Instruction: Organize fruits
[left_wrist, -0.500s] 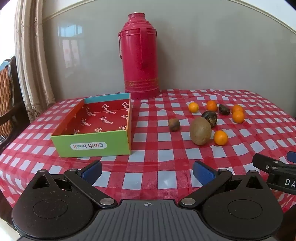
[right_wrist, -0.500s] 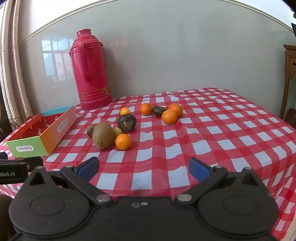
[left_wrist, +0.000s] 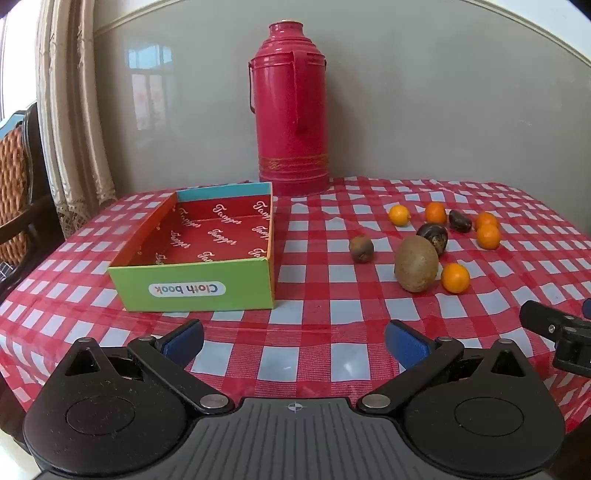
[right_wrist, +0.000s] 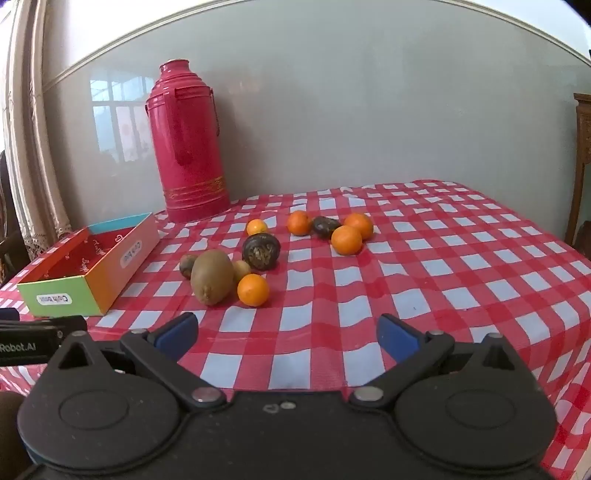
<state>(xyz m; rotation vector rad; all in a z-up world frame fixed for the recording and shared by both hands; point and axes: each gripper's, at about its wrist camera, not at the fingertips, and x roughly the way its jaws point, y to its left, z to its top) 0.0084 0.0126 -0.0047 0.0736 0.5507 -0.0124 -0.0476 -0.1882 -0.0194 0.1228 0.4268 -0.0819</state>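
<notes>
Both grippers' jaws wide apart, empty. Nearest orange (right_wrist: 253, 290) lay upper left of R gripper (right_wrist: 287, 334); L gripper (left_wrist: 294, 341) sat farther, facing box (left_wrist: 195, 291).

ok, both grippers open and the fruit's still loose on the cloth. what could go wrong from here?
1. The near orange sits against the kiwi, with a small yellowish fruit right behind; fingers closing on one could knock the others rolling.
2. The fruits are round and the tablecloth looks slick, so a nudged one may roll far.
3. The box looks light; a drop against its wall might shift it.
</notes>
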